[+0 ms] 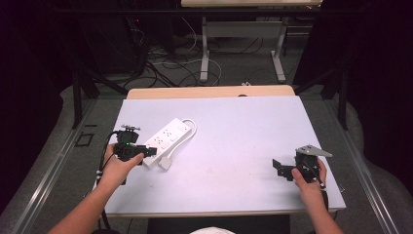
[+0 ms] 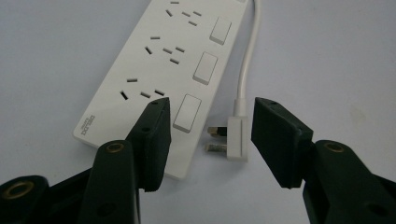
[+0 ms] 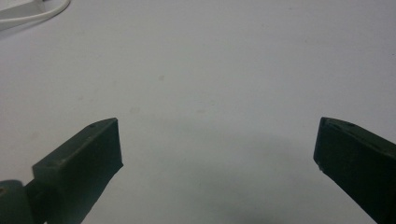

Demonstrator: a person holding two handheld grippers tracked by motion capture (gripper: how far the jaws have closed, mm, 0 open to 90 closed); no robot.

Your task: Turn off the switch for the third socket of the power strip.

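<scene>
A white power strip (image 1: pixel 168 135) with three sockets and three rocker switches lies at the table's left, seen up close in the left gripper view as power strip (image 2: pixel 159 70). Its white cord (image 2: pixel 247 60) loops back to a white plug (image 2: pixel 233 140) lying beside the strip's near end. My left gripper (image 2: pixel 210 135) is open, its jaws standing over the strip's near corner and the plug, touching neither. My left gripper (image 1: pixel 148 152) sits at the strip's near end. My right gripper (image 3: pixel 217 144) is open above bare table; in the high view the right gripper (image 1: pixel 278 168) is near the table's front right.
The white table top (image 1: pixel 234 131) is bordered by a wooden edge (image 1: pixel 209 91) at the back. Beyond it stand table legs (image 1: pixel 204 48) and loose cables (image 1: pixel 165 63) on the floor. A bit of the cord (image 3: pixel 28 14) shows at the upper left of the right gripper view.
</scene>
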